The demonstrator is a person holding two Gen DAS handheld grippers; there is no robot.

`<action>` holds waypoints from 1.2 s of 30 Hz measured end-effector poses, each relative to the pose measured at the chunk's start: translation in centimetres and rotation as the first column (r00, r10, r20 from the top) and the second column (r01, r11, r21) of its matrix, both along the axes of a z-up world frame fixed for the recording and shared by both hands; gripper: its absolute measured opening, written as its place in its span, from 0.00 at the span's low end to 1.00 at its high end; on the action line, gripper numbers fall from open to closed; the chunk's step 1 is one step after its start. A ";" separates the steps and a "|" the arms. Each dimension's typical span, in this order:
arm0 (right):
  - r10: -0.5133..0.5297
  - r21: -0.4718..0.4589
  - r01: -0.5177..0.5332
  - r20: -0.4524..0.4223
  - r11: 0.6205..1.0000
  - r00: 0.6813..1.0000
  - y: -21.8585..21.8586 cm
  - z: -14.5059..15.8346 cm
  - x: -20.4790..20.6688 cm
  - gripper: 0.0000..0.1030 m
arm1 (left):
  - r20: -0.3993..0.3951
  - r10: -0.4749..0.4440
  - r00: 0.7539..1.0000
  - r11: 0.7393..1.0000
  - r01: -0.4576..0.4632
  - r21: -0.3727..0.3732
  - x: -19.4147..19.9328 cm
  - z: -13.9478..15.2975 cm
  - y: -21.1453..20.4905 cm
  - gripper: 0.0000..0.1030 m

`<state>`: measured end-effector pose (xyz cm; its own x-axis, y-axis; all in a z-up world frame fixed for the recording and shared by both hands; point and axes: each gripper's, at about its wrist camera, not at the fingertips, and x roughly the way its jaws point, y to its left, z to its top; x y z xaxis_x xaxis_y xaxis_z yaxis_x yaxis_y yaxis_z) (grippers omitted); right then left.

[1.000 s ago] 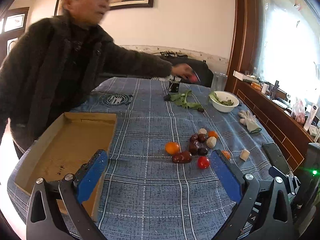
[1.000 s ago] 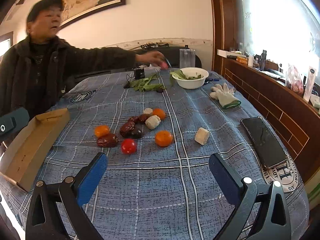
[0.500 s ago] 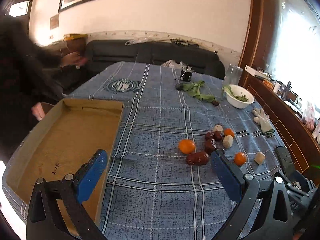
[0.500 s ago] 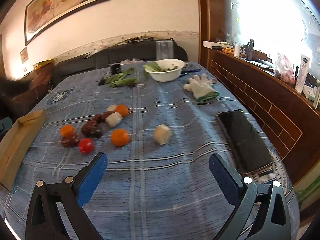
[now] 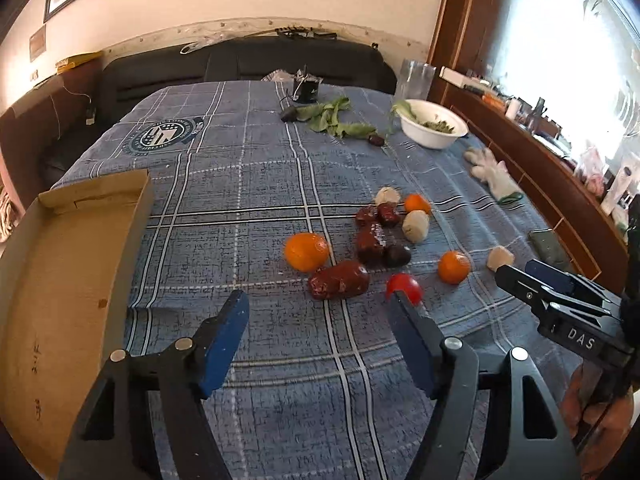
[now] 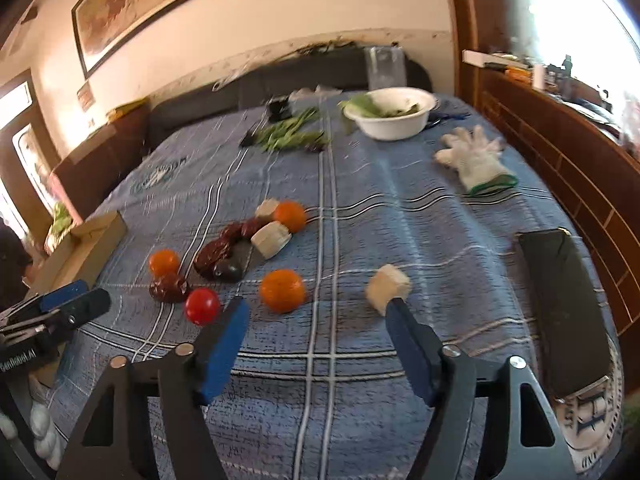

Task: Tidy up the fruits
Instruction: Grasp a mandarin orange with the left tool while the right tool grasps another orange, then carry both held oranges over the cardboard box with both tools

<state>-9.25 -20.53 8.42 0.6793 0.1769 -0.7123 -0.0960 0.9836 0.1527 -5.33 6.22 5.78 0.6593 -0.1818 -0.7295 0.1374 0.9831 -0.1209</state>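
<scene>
Fruit lies in a loose cluster on the blue checked tablecloth (image 5: 248, 184): an orange (image 5: 306, 251), a large dark red date (image 5: 339, 280), a red tomato (image 5: 404, 287), another orange (image 5: 453, 267), several smaller dates and pale chunks. My left gripper (image 5: 318, 310) hovers just short of the big date, its jaws closing with nothing between them. My right gripper (image 6: 316, 318) hangs near an orange (image 6: 282, 290) and a pale chunk (image 6: 388, 288), its jaws closing too, also on nothing. The red tomato (image 6: 202, 306) sits left of its left finger.
An open cardboard box (image 5: 60, 264) lies at the left. A white bowl (image 5: 434, 128) of greens, loose leaves (image 5: 332, 120), a white glove (image 6: 474, 160) and a glass stand at the back. A black phone (image 6: 568, 300) lies at the right edge.
Both grippers dropped closer to the fruit and their jaws narrowed. The person in the dark coat who reached across the table has left both views.
</scene>
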 end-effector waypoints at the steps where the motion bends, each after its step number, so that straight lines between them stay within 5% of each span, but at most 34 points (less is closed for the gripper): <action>1: 0.004 -0.012 -0.004 -0.004 1.000 1.000 0.4 -0.2 0.5 0.72 | -0.011 0.011 1.000 1.000 -0.011 0.001 0.7 -0.2 0.1 0.69; 10: 0.010 -0.017 -0.011 -0.038 1.000 0.999 1.9 -1.7 3.6 0.72 | -0.059 0.038 0.998 0.999 -0.039 -0.008 6.7 -2.0 0.1 0.68; 13: 0.019 -0.027 -0.021 -0.047 0.999 0.999 2.3 -2.1 4.0 0.72 | -0.094 0.016 0.995 1.000 -0.016 -0.002 8.1 -3.3 -0.2 0.54; 15: 0.028 -0.031 -0.029 -0.054 0.999 0.998 2.6 -2.3 4.1 0.72 | -0.134 0.001 0.991 0.999 -0.006 -0.037 8.5 -4.2 0.1 0.33; 19: 0.031 -0.047 -0.034 -0.063 0.998 0.997 2.8 -2.9 4.4 0.68 | -0.141 -0.005 0.990 0.994 -0.010 -0.105 8.6 -4.8 0.9 0.33; 25: 0.036 -0.048 -0.041 -0.091 0.998 0.995 3.3 -3.6 4.8 0.34 | -0.115 0.000 0.993 0.999 -0.005 -0.044 8.2 -4.7 0.0 0.32; 36: 0.059 -0.022 -0.059 -0.003 0.998 0.998 5.1 0.5 1.5 0.34 | -0.026 0.045 0.999 0.989 -0.048 -0.141 2.4 0.7 3.9 0.32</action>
<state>-7.77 -15.48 8.96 0.6663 0.2005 -0.7182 -0.1532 0.9794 0.1313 -2.95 10.09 6.46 0.6530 -0.2538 -0.7136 0.0878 0.9612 -0.2616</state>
